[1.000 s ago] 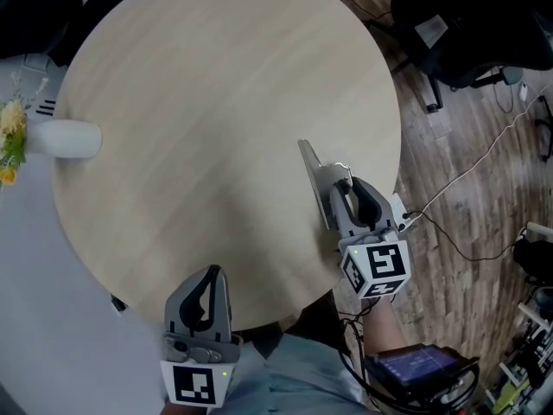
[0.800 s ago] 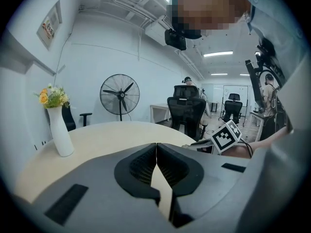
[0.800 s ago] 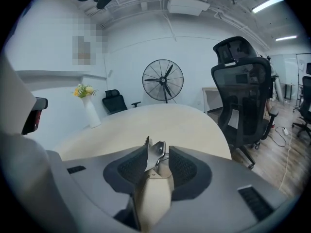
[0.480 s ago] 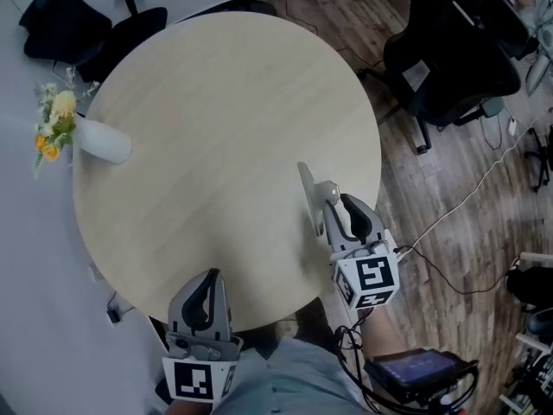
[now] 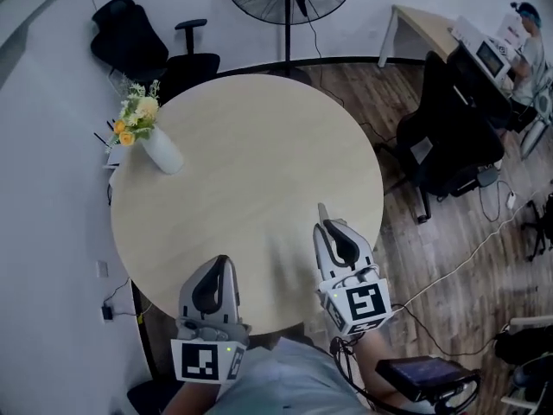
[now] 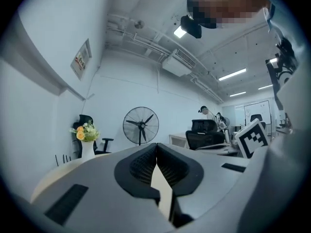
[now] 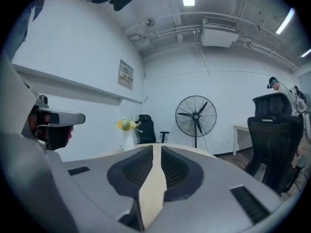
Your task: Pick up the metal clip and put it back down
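Between the right gripper's (image 7: 156, 148) fingers only a slim strip of the round pale wooden table (image 5: 251, 145) shows; they are closing with nothing pinched. To their left, the left gripper's (image 6: 156, 145) fingers are pressed together at the tips, empty. The metal clip cannot be made out in any view. Well beyond the left fingers stands a white vase of yellow flowers (image 5: 160, 152).

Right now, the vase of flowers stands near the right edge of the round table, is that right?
Not quite. The vase of flowers stands near the left edge of the round table, not the right. The head view shows it.
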Demonstrator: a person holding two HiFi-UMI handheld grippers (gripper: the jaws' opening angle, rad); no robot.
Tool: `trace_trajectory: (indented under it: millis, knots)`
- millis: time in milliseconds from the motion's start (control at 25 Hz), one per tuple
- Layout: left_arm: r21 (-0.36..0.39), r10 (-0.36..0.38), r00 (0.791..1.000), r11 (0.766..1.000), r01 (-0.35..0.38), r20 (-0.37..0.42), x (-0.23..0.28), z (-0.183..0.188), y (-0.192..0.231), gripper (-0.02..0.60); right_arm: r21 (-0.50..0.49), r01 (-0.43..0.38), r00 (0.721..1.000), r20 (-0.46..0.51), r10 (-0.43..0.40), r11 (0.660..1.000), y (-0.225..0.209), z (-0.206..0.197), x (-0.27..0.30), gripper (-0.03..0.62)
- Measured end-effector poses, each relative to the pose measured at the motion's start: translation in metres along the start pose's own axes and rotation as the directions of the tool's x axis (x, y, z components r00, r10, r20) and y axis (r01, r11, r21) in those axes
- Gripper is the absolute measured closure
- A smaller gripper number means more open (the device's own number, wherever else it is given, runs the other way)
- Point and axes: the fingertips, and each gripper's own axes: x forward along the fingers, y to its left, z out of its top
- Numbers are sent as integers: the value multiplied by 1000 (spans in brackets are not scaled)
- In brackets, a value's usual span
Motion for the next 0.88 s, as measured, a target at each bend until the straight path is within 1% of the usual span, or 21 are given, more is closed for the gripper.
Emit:
trace_trajectory:
  millis: [120,240,360,480,680,880]
  knots:
    - [17,49,997,999,-50,66,-8,24,10,562,-42,-69,996,46,71,997,29,23,0,526]
    - [36,118,988,992,-122,101,-25,41,18,562,-71,-120,988,92,126,990,52,40,-9,536]
    - [39,193,975,979,-199,107,-39,45,35,563,-101,-175,976,117,186,979,75,51,-6,537]
    - [22,248,963,968,-251,108,-50,42,57,563,-121,-213,967,117,227,970,99,52,3,539]
    - [24,292,949,955,-297,122,-63,44,72,563,-137,-246,957,120,262,960,121,53,7,540]
    - [21,300,946,952,-305,123,-66,44,74,563,-145,-258,954,119,276,955,130,54,9,546]
